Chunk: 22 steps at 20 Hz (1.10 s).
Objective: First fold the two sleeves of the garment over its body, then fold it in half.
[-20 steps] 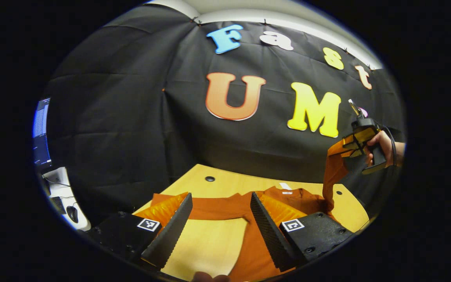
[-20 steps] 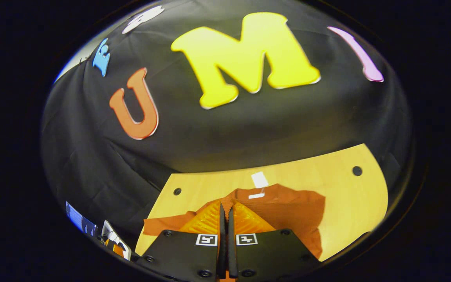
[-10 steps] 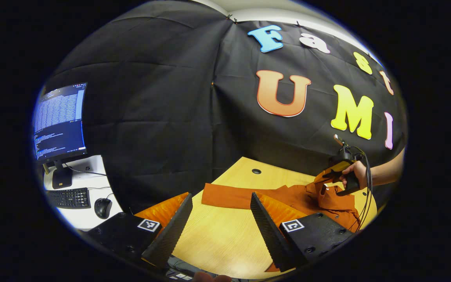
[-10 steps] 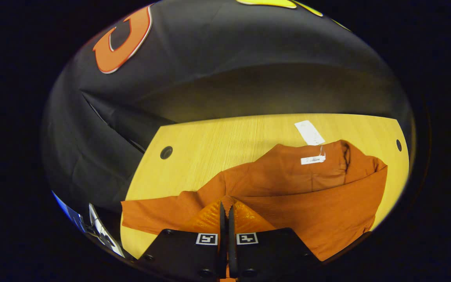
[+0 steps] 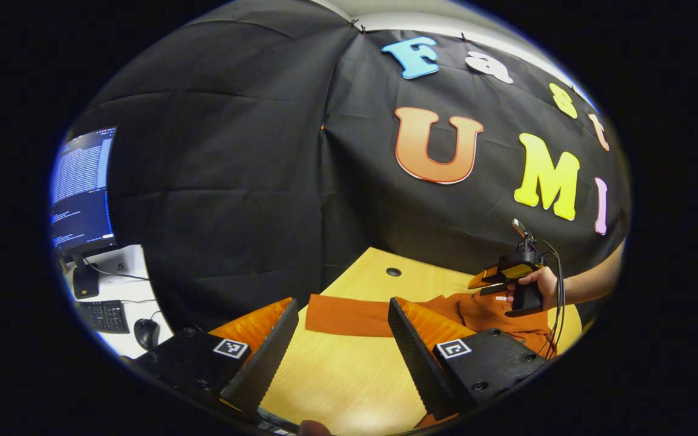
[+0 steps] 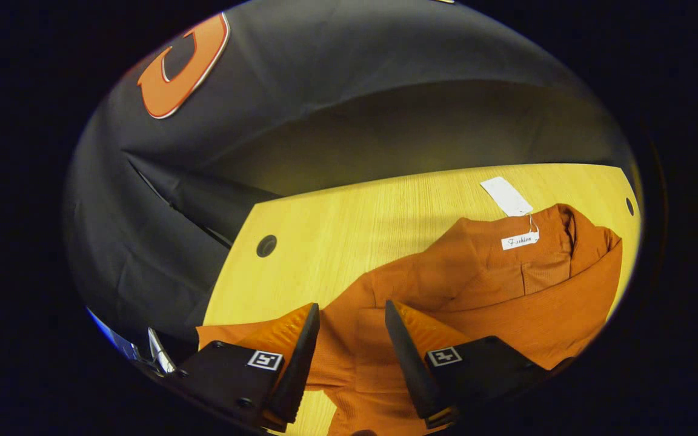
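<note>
The orange garment (image 6: 494, 303) lies rumpled on the tabletop (image 6: 349, 224), the right gripper (image 6: 352, 351) just above it and the left gripper (image 5: 343, 351) nearby, both with fingers spread wide, holding nothing.

A black cloth wall (image 5: 234, 181), creased and pinned along its top edge, hangs behind a pale wooden tabletop (image 5: 349, 375) with round cable holes (image 5: 393, 272). At the top of the left gripper view a strip of light ceiling (image 5: 422, 21) shows. At that view's left edge a white desk (image 5: 120, 284) carries a lit monitor (image 5: 79, 188), a keyboard (image 5: 103, 315) and a mouse (image 5: 145, 332).
</note>
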Motion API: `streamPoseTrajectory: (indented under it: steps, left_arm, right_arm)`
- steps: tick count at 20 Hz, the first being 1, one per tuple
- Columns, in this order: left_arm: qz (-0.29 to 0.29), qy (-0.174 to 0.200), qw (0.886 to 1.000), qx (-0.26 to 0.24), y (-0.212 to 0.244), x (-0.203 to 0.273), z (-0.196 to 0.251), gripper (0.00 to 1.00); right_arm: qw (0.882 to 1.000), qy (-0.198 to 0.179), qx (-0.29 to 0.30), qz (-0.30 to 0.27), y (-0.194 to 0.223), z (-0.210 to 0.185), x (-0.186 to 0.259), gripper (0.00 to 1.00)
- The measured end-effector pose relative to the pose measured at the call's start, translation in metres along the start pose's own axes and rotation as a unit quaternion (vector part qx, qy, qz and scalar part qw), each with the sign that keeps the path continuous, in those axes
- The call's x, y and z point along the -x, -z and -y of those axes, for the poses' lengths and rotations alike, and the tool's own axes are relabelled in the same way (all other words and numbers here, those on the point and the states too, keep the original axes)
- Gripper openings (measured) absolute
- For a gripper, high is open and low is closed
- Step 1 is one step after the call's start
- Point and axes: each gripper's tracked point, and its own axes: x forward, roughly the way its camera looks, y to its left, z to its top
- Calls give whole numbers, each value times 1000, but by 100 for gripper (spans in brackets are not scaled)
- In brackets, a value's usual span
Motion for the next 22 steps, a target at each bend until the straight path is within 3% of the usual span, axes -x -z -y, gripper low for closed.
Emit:
streamPoseTrajectory:
  steps: [5,9,13,15,20,22]
  left_arm:
    - [-42,54,998,12,16,-68,-8,97]
    - [-82,106,989,58,39,-133,-24,99]
    - [-123,107,982,97,69,-202,-63,99]
    - [-148,99,980,93,88,-230,-80,99]
    - [-221,120,963,99,133,-262,-88,99]
    - [-239,109,959,104,149,-274,-96,99]
  right_arm:
    - [997,-78,-2,4,2,-16,98,72]
    - [996,-87,3,37,-2,12,181,71]
    - [997,-48,-4,54,12,71,253,71]
    - [998,-7,-3,61,21,111,279,71]
    - [996,63,-23,64,42,174,317,71]
    - [995,76,-37,60,49,189,325,71]
